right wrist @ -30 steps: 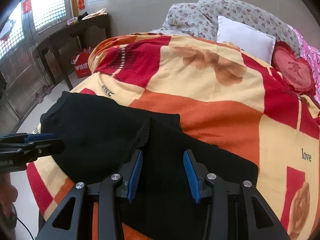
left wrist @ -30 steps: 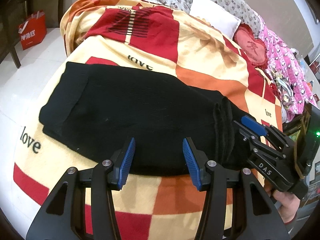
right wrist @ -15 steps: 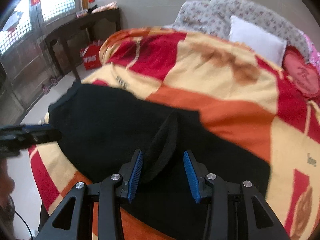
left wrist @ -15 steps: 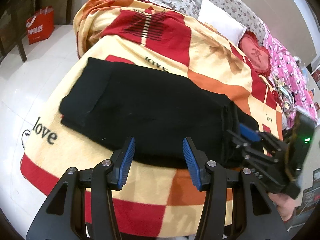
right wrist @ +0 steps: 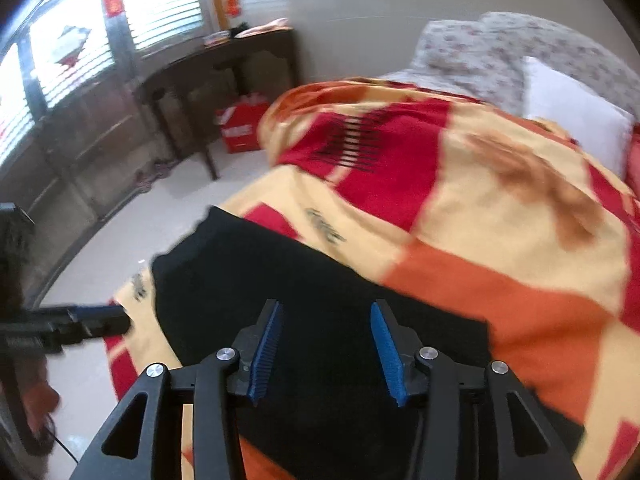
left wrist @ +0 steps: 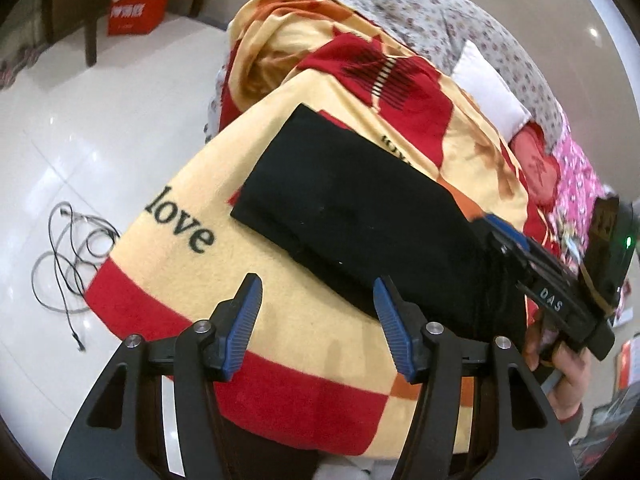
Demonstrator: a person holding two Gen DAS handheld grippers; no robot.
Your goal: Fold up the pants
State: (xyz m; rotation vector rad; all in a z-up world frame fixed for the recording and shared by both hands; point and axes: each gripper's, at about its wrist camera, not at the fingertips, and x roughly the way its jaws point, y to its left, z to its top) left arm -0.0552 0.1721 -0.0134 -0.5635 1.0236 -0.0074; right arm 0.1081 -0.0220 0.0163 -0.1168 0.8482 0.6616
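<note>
The black pants (left wrist: 360,216) lie flat on the blanket (left wrist: 304,344) that covers the bed, folded into a long dark band running away from both grippers. The left gripper (left wrist: 318,320) hangs released above the blanket's near edge, its blue pads (left wrist: 244,322) spread wide with only yellow and red blanket between them; the near hem of the pants sits just beyond and to the right of its right fingertip, apart from it. The right gripper (right wrist: 326,350) is also released, its jaws wide apart directly over the black cloth, with nothing pinched between the pads; whether the tips touch the fabric cannot be told, as this view is blurred. From the left wrist view the right gripper (left wrist: 516,244) shows at the far right, over the bunched end of the pants. Ahead of the right gripper, past the blanket, a white pillow (right wrist: 572,120) rests at the head of the bed. To the left of the left gripper a tangled cable (left wrist: 68,248) lies on the pale floor (left wrist: 60,152), and a red bag (left wrist: 138,4) stands further off
</note>
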